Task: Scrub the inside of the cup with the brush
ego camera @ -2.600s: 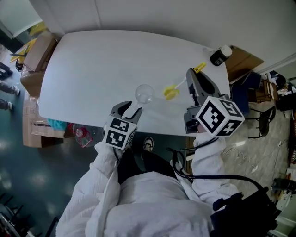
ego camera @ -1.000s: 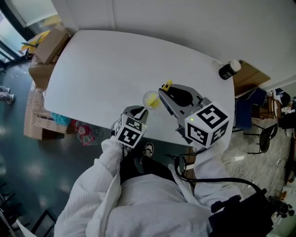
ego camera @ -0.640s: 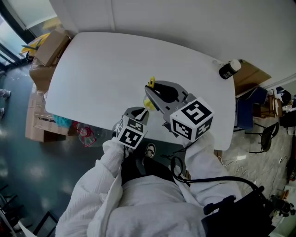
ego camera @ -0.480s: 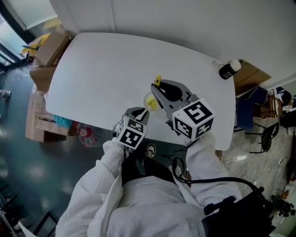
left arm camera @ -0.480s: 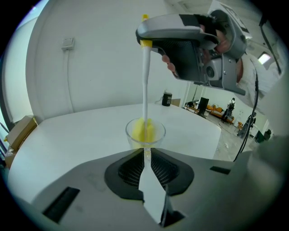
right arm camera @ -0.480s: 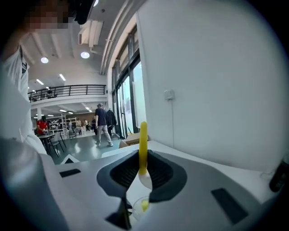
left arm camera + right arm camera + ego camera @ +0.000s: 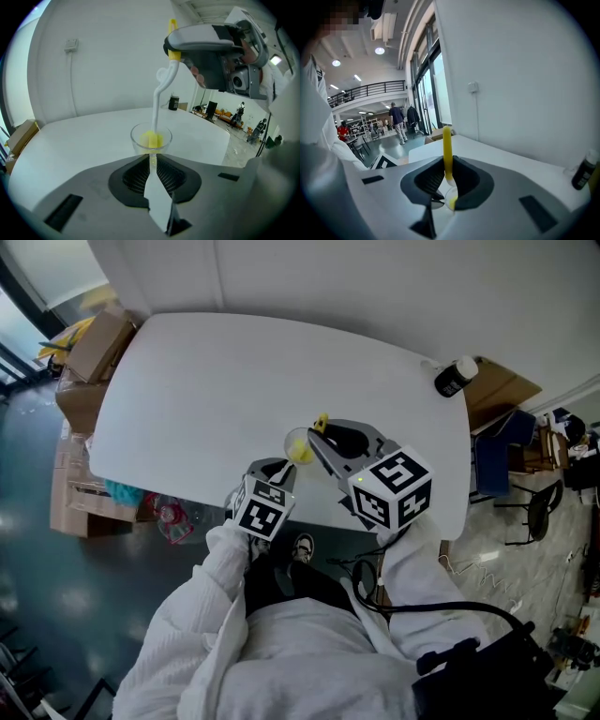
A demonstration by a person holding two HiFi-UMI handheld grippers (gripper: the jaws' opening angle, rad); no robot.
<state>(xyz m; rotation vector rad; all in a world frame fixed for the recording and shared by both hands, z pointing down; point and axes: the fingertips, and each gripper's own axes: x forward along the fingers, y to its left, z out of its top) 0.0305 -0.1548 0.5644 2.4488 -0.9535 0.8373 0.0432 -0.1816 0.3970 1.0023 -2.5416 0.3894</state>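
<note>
One cup [image 7: 138,142] between left tongs [image 7: 151,160]

Clear cup [image 7: 138,143], brush [image 7: 156,101] white-stemmed with yellow head and yellow end, grey left gripper [image 7: 278,468] and right gripper [image 7: 317,434] with black-and-white square-marker cubes [image 7: 392,488], white table [image 7: 206,381], white sleeves [image 7: 211,615], black white-capped bottle [image 7: 452,378] at 2 o'clock, brown box [image 7: 92,343] at 10 o'clock.

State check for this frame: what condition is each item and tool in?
cup: upright on table, brush head inside.
brush: near upright, sponge end in the cup.
bottle: upright, capped, at table's far corner.
left tool: shut on the cup.
right tool: shut on the brush handle.
</note>
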